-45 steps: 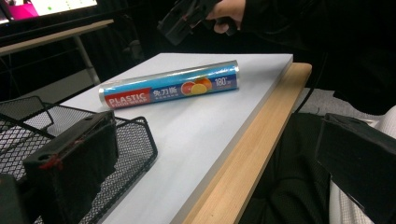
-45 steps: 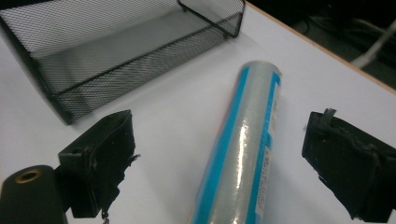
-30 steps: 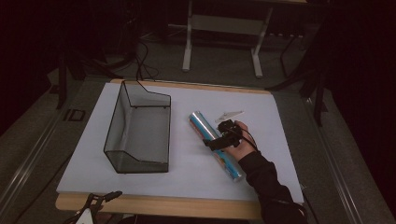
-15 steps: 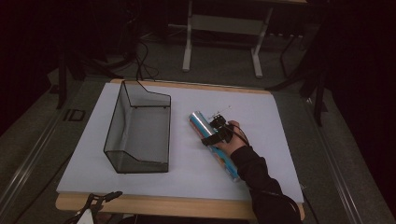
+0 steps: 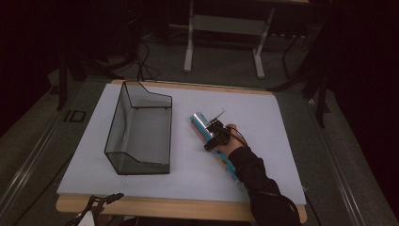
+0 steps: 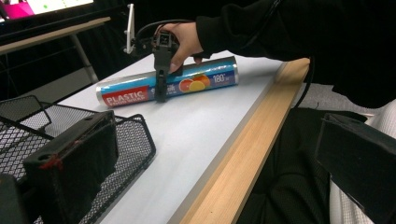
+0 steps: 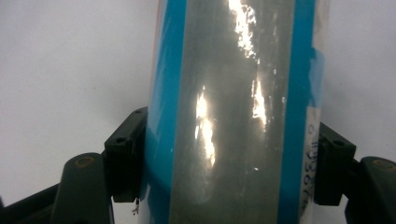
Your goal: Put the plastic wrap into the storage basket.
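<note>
Right claw point(image 5: 212, 137) dropped onto plastic wrap roll point(image 5: 203, 125), jaws just closing, now clamped on roll; lift toward wire basket point(image 5: 141, 136) likely next. Left claw point(image 6: 201, 158) apart, idle.

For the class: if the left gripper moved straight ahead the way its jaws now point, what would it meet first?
Probably the black wire basket, whose mesh rim lies just beyond the left gripper. Beyond it lies the plastic wrap roll, clamped by the right gripper. Depth is hard to judge.

I count one plastic wrap roll point(image 5: 209, 136), one wire mesh basket point(image 5: 141, 129), one table point(image 5: 273, 117), and two grippers, I think
</note>
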A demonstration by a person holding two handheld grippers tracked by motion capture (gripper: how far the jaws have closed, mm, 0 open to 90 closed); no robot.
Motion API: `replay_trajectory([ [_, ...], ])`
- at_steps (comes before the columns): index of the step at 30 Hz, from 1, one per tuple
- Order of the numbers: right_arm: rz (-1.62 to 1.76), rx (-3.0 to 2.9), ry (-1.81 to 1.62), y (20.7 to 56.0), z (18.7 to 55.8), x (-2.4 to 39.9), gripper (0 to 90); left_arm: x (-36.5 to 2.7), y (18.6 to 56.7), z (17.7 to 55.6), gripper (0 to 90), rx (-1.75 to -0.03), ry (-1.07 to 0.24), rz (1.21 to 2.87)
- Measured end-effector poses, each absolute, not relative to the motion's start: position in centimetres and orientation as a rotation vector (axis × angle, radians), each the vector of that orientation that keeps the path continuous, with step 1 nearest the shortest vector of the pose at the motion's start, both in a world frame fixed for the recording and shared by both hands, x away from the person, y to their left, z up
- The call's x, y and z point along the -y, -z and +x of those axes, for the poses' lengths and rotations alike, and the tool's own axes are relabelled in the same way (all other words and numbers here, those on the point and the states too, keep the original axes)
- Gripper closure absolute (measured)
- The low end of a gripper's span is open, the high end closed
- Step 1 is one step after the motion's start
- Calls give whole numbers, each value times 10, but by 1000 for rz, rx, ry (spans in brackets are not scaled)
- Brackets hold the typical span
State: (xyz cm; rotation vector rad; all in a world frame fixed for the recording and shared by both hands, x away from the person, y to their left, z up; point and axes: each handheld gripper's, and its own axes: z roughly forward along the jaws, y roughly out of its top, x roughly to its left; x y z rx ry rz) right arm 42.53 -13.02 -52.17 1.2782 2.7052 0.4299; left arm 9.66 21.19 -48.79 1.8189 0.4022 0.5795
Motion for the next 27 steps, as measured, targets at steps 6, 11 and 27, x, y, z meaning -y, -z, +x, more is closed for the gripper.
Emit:
replay_trajectory([
  [6, 1284, -2688, -446, 519, 424, 130, 307, -212, 488, 97, 1, -405, -577, 1819],
  [11, 1266, -2670, -500, 511, 422, 128, 310, -212, 488, 97, 1, -403, -577, 1820],
  [27, 1200, -2608, -691, 463, 414, 119, 317, -212, 488, 97, 1, -402, -579, 1820],
])
